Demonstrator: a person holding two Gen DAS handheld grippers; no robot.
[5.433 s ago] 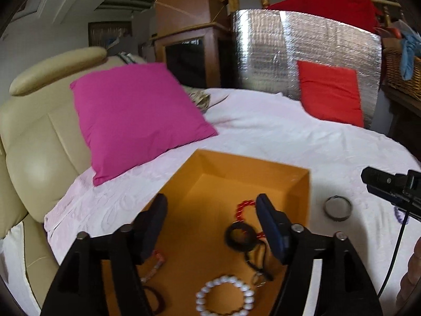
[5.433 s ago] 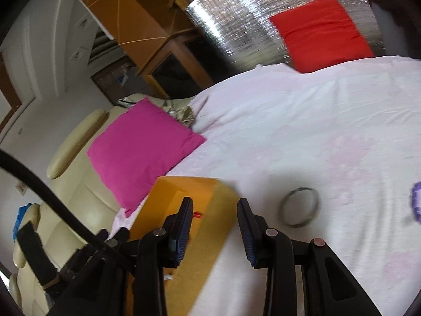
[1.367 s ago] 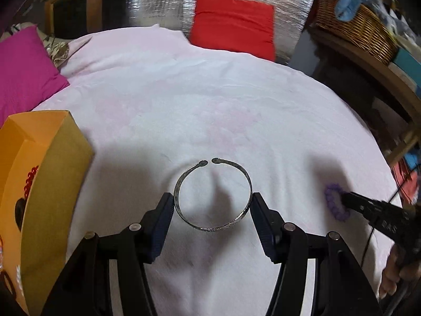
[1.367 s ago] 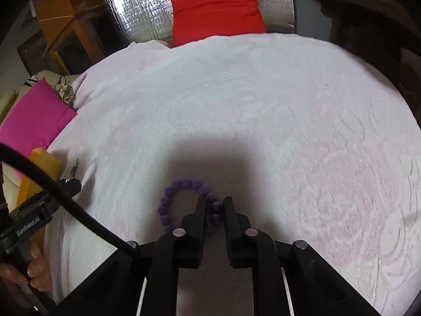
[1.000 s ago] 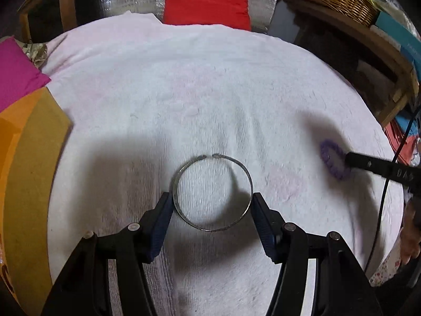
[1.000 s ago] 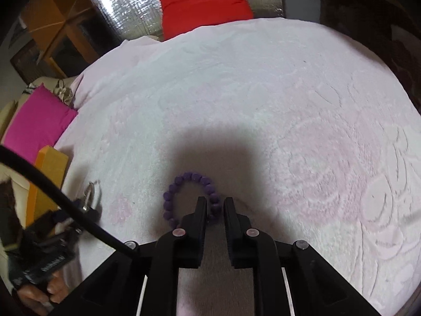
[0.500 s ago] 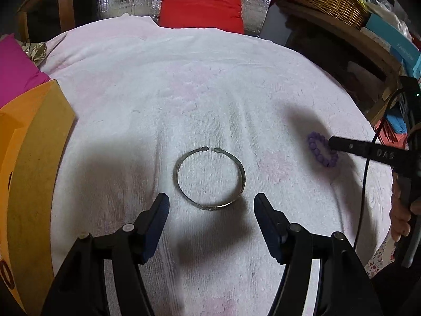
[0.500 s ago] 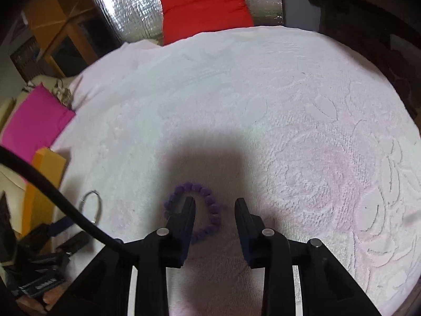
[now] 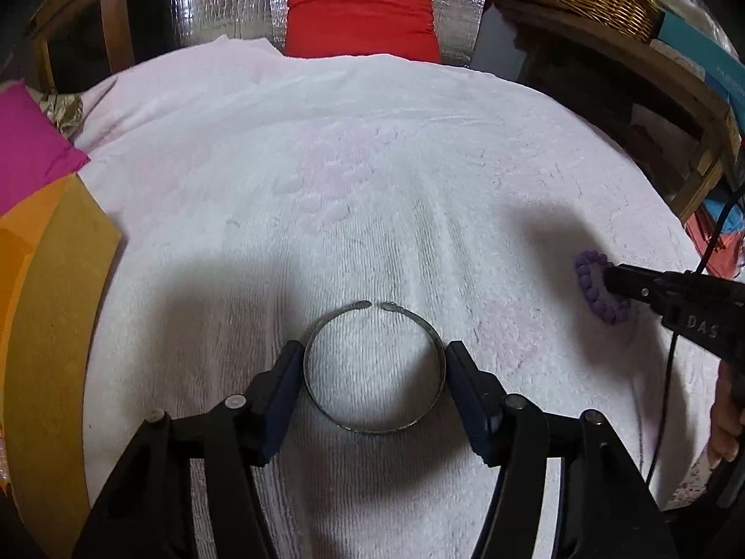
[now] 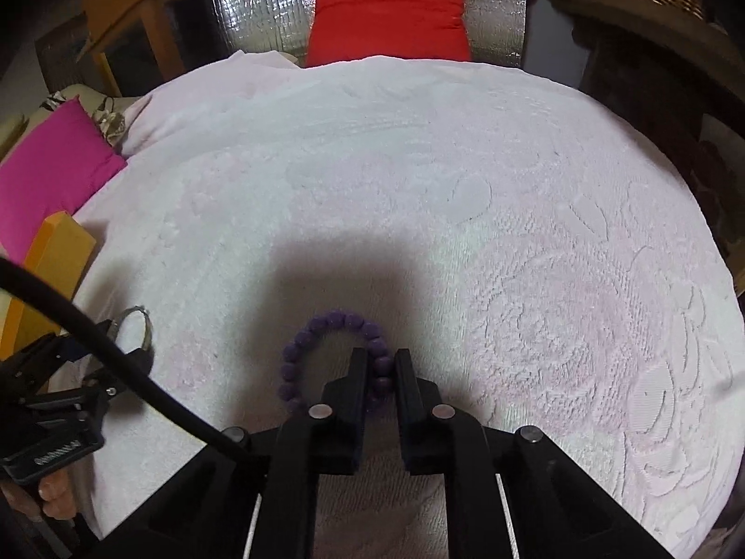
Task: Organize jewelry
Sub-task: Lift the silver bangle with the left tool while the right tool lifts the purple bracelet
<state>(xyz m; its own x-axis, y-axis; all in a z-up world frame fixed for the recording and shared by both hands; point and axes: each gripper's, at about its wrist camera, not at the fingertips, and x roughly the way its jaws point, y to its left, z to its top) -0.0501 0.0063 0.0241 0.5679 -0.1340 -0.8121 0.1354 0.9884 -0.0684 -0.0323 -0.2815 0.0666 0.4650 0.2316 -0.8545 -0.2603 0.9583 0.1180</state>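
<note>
- Two bracelets lie on the pale pink bedspread (image 9: 372,149), well apart: a silver bangle (image 9: 375,370) and a purple bead bracelet (image 10: 333,358).
- My left gripper (image 9: 375,389) straddles the bangle, one of its fingers (image 9: 279,396) against each side of the ring; they seem to be pressing it, though I cannot be sure of the grip.
- The bangle rests flat, its gap facing away from me.
- My right gripper (image 10: 378,384) has just closed, fingers (image 10: 356,389) pinched on the near right part of the bead bracelet.
- The orange box (image 9: 51,307) stands at the bedspread's left edge, beside a pink cushion (image 9: 28,149).
- A red cushion (image 9: 361,14) leans on foil at the far side.
</note>
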